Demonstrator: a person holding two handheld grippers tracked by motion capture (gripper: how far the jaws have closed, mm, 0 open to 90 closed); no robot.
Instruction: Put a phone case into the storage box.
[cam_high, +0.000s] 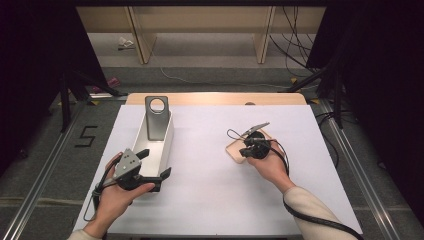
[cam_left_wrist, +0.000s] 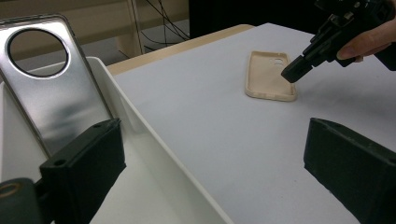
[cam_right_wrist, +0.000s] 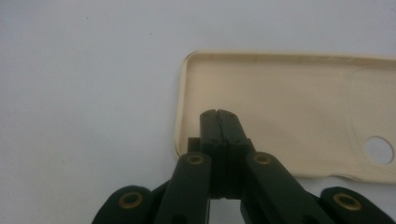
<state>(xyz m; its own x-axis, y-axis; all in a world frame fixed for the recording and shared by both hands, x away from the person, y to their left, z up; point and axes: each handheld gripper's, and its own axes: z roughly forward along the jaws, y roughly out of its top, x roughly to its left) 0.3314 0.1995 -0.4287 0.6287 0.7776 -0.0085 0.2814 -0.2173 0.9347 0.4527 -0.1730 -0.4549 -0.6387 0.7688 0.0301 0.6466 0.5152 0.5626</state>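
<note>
Beige phone case (cam_right_wrist: 280, 116), one, lies flat on my bench (cam_high: 210, 170); one silver case (cam_left_wrist: 51, 88) leans in the bin (cam_high: 167, 142). Right gripper (cam_right_wrist: 217, 114) closed empty over beige case's cut-off edge; left gripper (cam_left_wrist: 210, 154) open.

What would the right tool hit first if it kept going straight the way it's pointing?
Most likely the inside floor of the flat beige phone case. The shut right tool points down into it, near one short end; whether it already touches is unclear.
</note>
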